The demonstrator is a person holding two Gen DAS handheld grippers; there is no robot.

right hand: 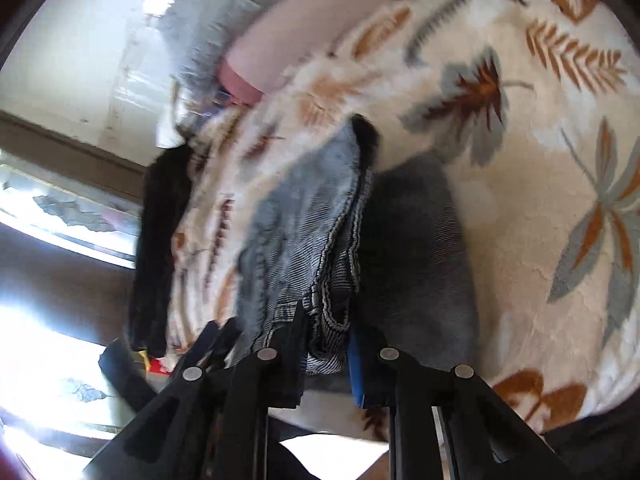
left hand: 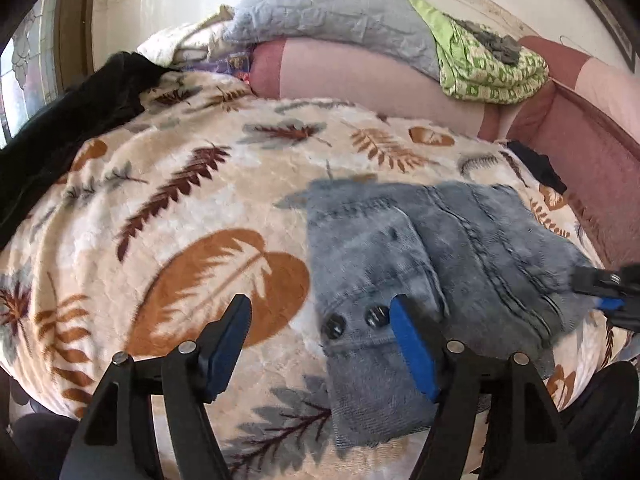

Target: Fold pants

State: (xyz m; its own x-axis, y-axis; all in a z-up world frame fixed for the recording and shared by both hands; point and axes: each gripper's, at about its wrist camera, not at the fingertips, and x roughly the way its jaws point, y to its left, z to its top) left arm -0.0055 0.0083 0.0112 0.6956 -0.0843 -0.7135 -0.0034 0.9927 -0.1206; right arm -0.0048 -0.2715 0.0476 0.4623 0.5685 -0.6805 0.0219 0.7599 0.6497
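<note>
Under our left hand-held gripper (left hand: pixel 320 320) lies the pair of faded grey-blue denim pants (left hand: pixel 420 248), already doubled into a compact bundle on the bed's cream fleece blanket with brown and grey leaf prints (left hand: pixel 180 208). We hold that gripper's jaws wide apart with nothing between the blue pads; one pad hovers over the waistband beside the two dark buttons (left hand: pixel 356 320), the other over bare blanket. We judge this spread is kept so the gripper can drop onto the near edge of the bundle and steady it.

To that gripper's right, our right hand-held gripper (left hand: pixel 608 292) reaches the far edge of the denim. Its own view shows its jaws (right hand: pixel 324 344) nearly closed on a thick stack of seamed denim layers (right hand: pixel 320 280), which rises straight ahead of the fingers. We judge the grip sits at the edge so that side can be carried across the rest for another fold.

Beyond both grippers, well apart from the pants, a pink bolster (left hand: pixel 360 76), a grey quilted pillow (left hand: pixel 332 12) and a folded green patterned cloth (left hand: pixel 488 68) rest at the head of the bed, leaving the blanket ahead free for folding.
</note>
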